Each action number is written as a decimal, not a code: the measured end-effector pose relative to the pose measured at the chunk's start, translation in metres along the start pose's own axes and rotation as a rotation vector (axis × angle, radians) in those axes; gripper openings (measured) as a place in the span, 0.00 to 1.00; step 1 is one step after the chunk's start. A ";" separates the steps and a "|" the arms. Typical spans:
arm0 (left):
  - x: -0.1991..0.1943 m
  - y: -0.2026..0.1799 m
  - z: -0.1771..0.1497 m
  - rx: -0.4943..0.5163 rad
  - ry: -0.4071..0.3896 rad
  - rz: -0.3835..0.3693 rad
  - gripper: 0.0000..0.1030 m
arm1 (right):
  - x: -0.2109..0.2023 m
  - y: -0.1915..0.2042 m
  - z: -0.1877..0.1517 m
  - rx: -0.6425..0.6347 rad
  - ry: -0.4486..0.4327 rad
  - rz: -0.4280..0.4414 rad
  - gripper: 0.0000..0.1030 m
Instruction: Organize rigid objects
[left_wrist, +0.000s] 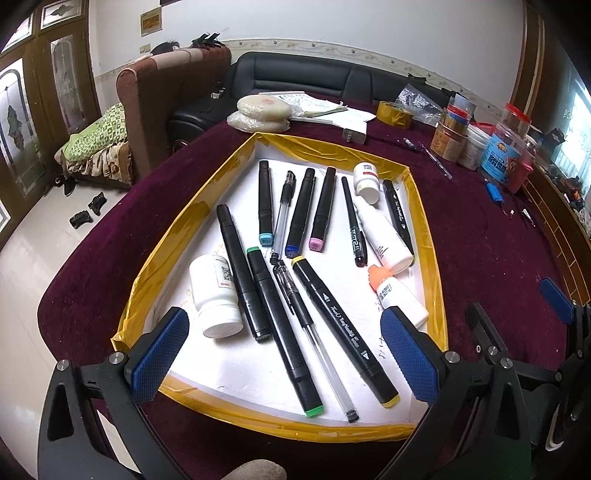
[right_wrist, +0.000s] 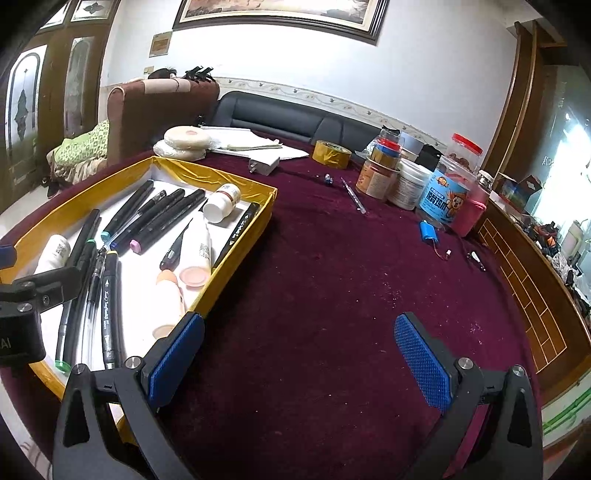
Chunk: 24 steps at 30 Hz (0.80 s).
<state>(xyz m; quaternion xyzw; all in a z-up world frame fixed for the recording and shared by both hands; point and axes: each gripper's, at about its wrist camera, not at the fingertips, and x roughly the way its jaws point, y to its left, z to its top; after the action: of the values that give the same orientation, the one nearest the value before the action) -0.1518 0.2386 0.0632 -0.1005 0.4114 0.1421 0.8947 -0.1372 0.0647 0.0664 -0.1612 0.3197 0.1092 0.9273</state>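
Both grippers, left (left_wrist: 284, 350) and right (right_wrist: 299, 358), hovered with jaws spread and empty, the left above the tray (left_wrist: 424, 229) of markers (left_wrist: 341, 326).

Home living room: black leather sofa (left_wrist: 314, 74), brown armchair (left_wrist: 162, 99), framed painting (right_wrist: 280, 14) on wall, ornate glass-panel doors (left_wrist: 22, 122), snack jars (right_wrist: 454, 184) on maroon-clothed tabletop (right_wrist: 332, 277).

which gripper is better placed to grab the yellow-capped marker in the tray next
Left, probably. The left gripper hangs open right over the tray, its fingers either side of the yellow-capped marker. The right gripper is open too, but sits over bare tablecloth beside the tray.
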 end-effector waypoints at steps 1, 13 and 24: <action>0.000 0.001 0.000 -0.002 0.001 0.000 1.00 | 0.000 0.000 0.000 -0.001 0.000 0.001 0.99; 0.004 0.007 0.000 -0.022 0.019 -0.004 1.00 | 0.000 0.006 0.001 -0.013 0.000 0.008 0.99; 0.004 0.006 -0.001 -0.018 0.007 0.011 1.00 | -0.002 0.008 0.000 -0.018 -0.009 0.023 0.99</action>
<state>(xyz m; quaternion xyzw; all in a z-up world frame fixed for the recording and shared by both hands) -0.1520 0.2450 0.0591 -0.1069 0.4138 0.1502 0.8915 -0.1412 0.0717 0.0656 -0.1652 0.3163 0.1232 0.9260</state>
